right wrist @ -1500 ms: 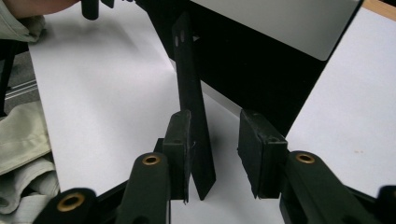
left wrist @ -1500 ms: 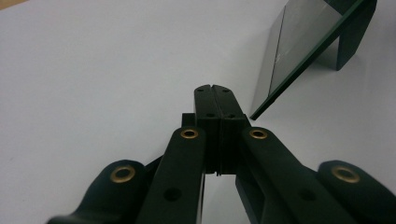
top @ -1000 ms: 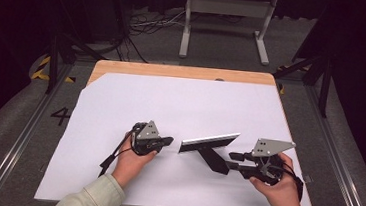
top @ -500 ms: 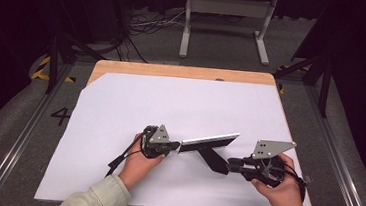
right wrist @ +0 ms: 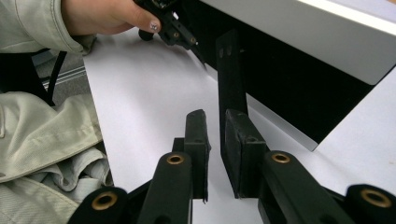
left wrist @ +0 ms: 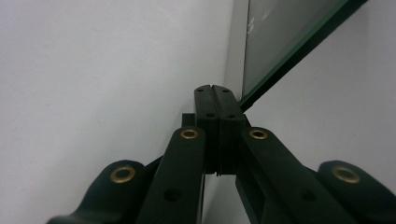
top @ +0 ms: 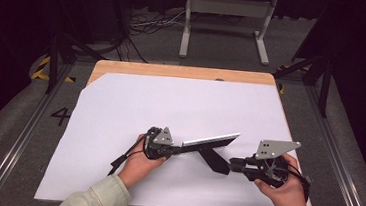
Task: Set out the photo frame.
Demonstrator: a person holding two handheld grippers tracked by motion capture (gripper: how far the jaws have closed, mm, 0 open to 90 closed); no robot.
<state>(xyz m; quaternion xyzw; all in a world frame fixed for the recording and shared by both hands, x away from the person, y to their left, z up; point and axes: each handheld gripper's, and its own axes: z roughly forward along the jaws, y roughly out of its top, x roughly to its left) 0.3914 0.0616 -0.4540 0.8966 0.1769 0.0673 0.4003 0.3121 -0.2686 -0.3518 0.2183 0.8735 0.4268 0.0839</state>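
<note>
The frame [top: 211, 139] stands tilted on the white sheet [top: 120, 107], its corner pinched in the closed left gripper [top: 176, 150], while the right gripper [right wrist: 215, 135], just closing, nearly clamps the stand leg [right wrist: 229, 79]; next probably folding it.

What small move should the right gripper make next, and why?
Probably close the right gripper fully on the black stand leg: its fingers have just been closing, the leg stands between them, yet a gap remains beside one finger.
</note>
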